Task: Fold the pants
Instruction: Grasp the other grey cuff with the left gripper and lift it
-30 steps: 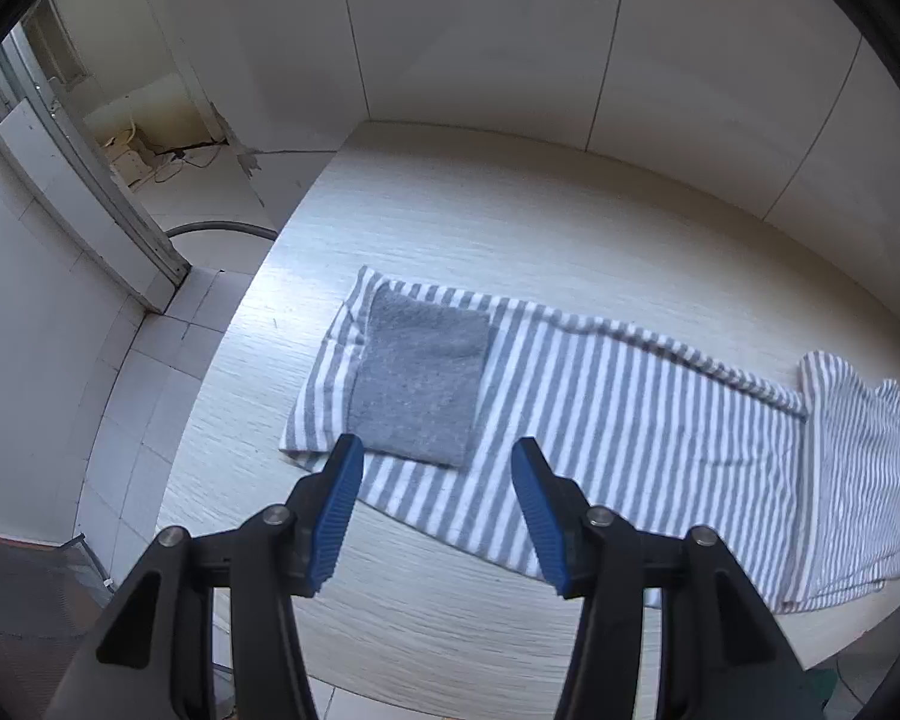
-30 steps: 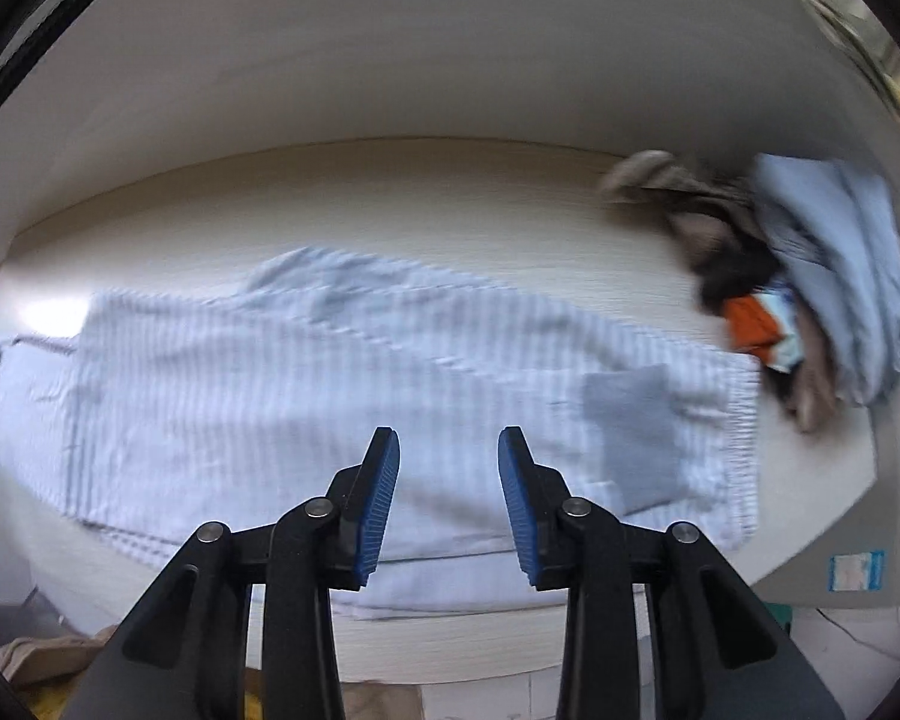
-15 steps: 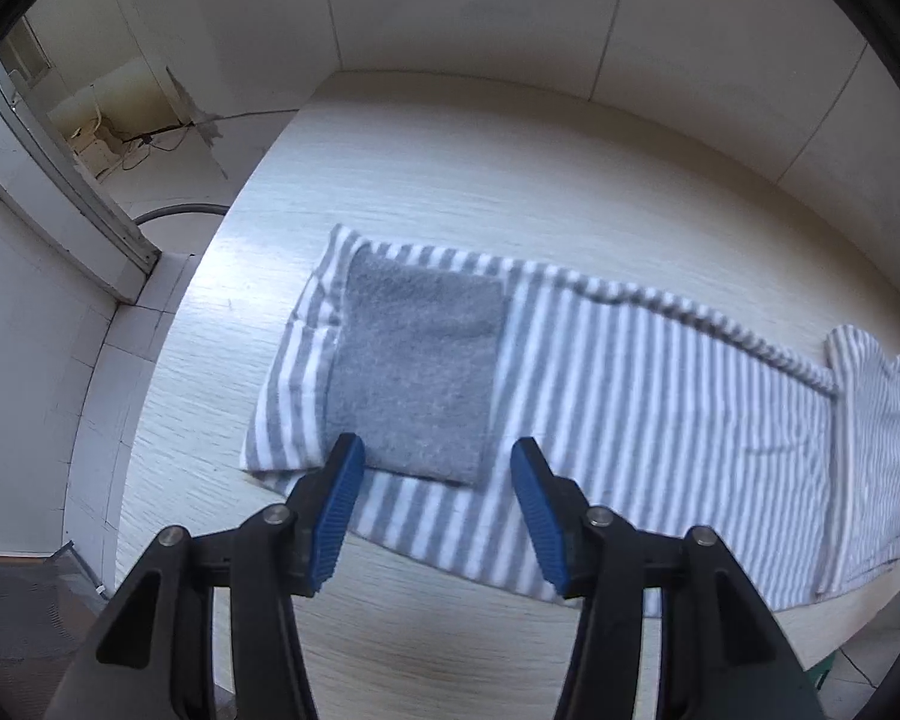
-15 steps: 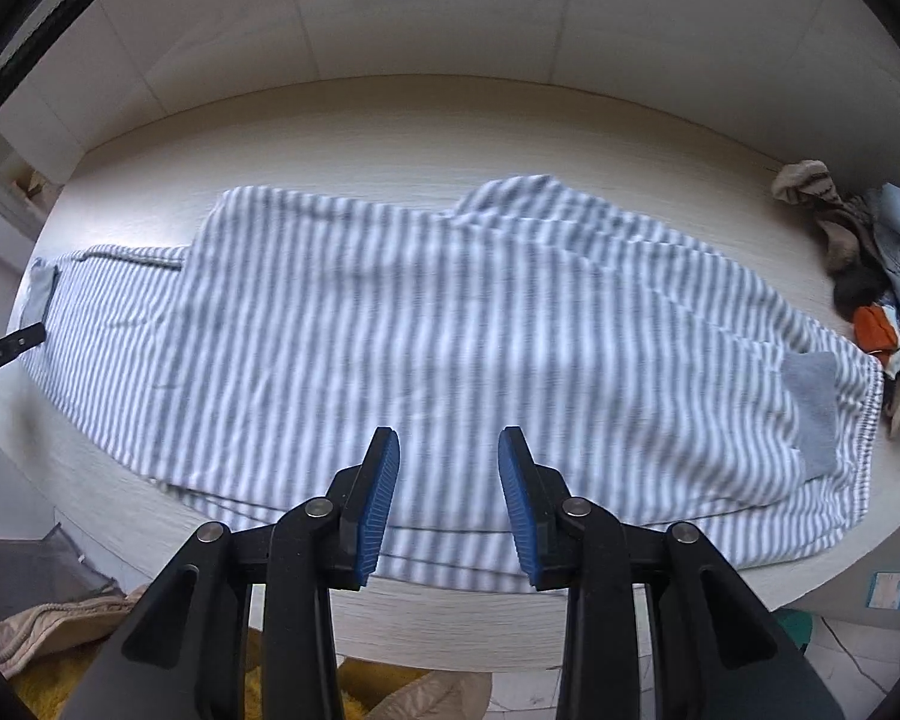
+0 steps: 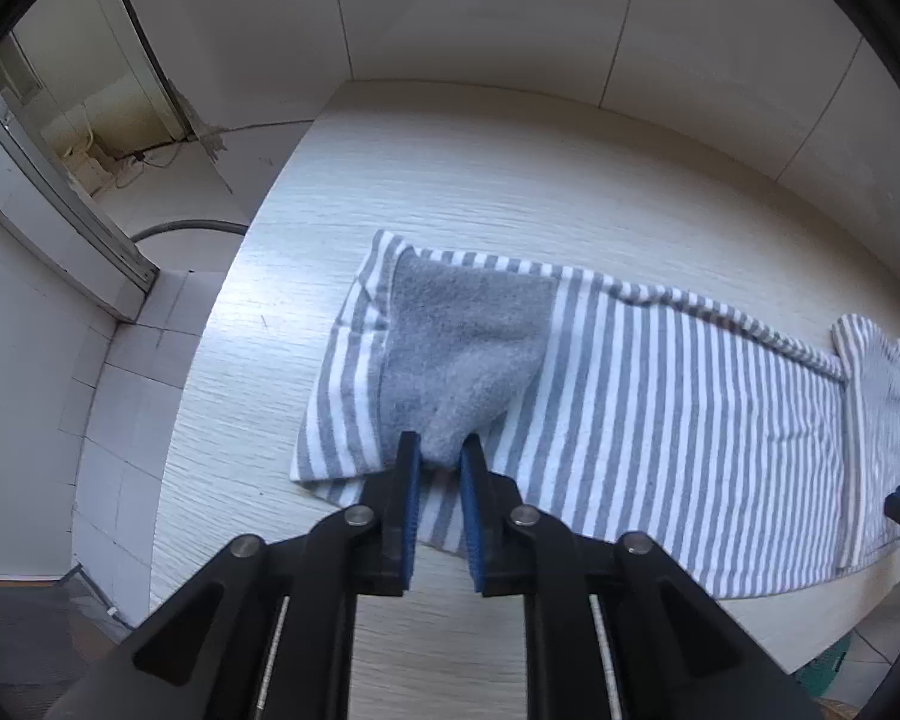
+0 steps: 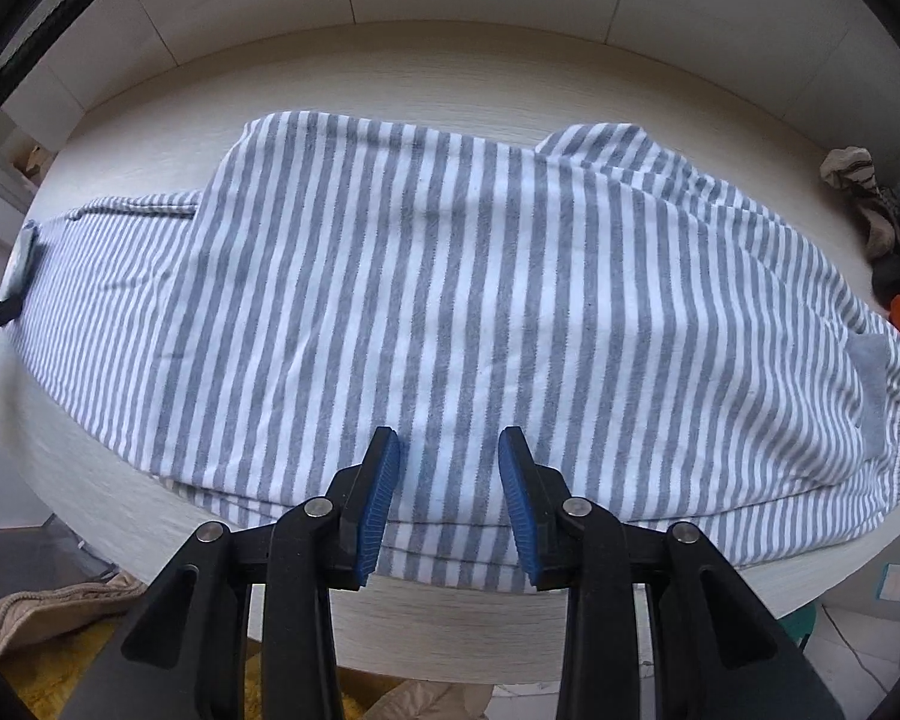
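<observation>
— What's the biggest thing in front of you?

— The tabletop (image 5: 510, 180), pale wood grain, running up to a white panelled wall (image 5: 480, 12). Through my left camera its near edge curves past at about 7 o'clock, with tiled floor (image 5: 120, 408) below.

— And the pants?

— The striped pants (image 6: 450, 300) lie flat along the tabletop, grey and white, filling most of my right camera from 9 o'clock to 3 o'clock. One layer is folded over another; the upper layer's edge shows at about 10 o'clock. At the far left end sits a grey patch (image 5: 468, 348).

— What is your left tool doing?

— My left tool (image 5: 440, 462) is closing, and a bunched-up bit of that grey patch is between the blue pads (image 5: 413, 480), which are already squeezing it. The cloth rises into a small peak there.

— Your right tool?

— My right tool (image 6: 450, 480) is spread apart above the near edge of the pants, at 6 o'clock in its own view. Striped cloth shows in the gap; I cannot tell whether the tips touch it.

— Anything else?

— A heap of clothes (image 6: 888, 240) at 3 o'clock on the tabletop's right end, just beside the waistband.
</observation>
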`<state>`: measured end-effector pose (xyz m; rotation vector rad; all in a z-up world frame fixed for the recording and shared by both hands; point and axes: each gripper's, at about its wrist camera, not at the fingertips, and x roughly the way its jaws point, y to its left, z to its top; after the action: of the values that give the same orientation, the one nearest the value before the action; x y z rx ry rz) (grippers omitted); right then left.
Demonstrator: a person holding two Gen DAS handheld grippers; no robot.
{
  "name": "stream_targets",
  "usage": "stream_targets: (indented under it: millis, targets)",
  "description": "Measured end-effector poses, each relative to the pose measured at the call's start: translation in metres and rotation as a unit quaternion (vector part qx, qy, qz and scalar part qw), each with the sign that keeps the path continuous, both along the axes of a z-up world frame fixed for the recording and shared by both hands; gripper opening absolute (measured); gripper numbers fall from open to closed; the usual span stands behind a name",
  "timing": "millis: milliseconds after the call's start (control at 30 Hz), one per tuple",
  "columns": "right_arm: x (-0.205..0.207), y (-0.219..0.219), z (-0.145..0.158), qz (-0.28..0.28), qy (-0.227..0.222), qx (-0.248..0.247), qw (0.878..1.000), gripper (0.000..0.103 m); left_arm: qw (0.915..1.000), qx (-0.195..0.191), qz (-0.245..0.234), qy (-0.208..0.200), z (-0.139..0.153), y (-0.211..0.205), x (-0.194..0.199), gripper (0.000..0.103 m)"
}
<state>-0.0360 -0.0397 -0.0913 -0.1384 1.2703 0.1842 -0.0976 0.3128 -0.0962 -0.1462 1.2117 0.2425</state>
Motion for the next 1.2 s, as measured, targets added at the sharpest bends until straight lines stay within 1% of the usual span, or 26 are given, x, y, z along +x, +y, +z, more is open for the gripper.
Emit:
stream_targets:
  millis: [167, 233, 300, 367, 400, 467, 567, 633, 767, 833, 933, 1200]
  targets:
    - [0.0, 0.005, -0.003, -0.015, 0.002, 0.007, 1.0, 0.037, 1.0, -0.002, -0.008, -0.004, 0.001, 0.001, 0.001, 0.01]
    - [0.0, 0.006, -0.003, -0.02, 0.001, 0.01, 1.0, 0.04, 0.9999, -0.009, -0.01, -0.009, 0.002, 0.003, -0.001, 0.01]
    - [0.005, 0.003, -0.002, -0.017, 0.003, 0.02, 1.0, 0.056, 0.9997, -0.016, -0.011, -0.013, 0.004, 0.006, -0.001, 0.009]
    - [0.005, 0.011, -0.004, -0.008, 0.006, 0.021, 1.0, 0.066, 0.9995, -0.021, -0.014, -0.021, 0.009, 0.007, -0.003, 0.009]
    - [0.005, 0.018, -0.005, -0.002, 0.005, 0.007, 1.0, 0.068, 0.9993, -0.022, -0.016, -0.025, 0.012, 0.007, -0.004, 0.009]
    - [0.005, 0.028, -0.007, -0.002, 0.0, -0.008, 1.0, 0.069, 0.999, -0.025, -0.021, -0.032, 0.018, 0.008, -0.005, 0.009]
    - [0.008, 0.026, -0.007, -0.015, 0.001, 0.007, 1.0, 0.07, 0.9981, -0.029, -0.027, -0.047, 0.029, 0.007, -0.009, 0.009]
    - [0.008, 0.028, -0.006, -0.013, 0.002, 0.003, 1.0, 0.07, 0.9974, -0.032, -0.032, -0.057, 0.037, 0.006, -0.013, 0.009]
    - [0.006, 0.027, -0.001, -0.022, 0.005, 0.005, 1.0, 0.069, 0.9945, -0.051, -0.046, -0.079, 0.057, 0.001, -0.017, 0.009]
    - [0.005, 0.015, 0.003, -0.026, 0.003, 0.015, 1.0, 0.069, 0.9927, -0.06, -0.054, -0.089, 0.068, -0.004, -0.017, 0.009]
    - [-0.003, 0.008, 0.009, -0.026, 0.001, 0.021, 0.999, 0.069, 0.9895, -0.074, -0.066, -0.105, 0.085, -0.015, -0.018, 0.009]
    - [-0.016, -0.015, 0.041, -0.003, -0.027, 0.02, 0.999, 0.069, 0.9792, -0.116, -0.097, -0.136, 0.123, -0.062, -0.018, 0.009]
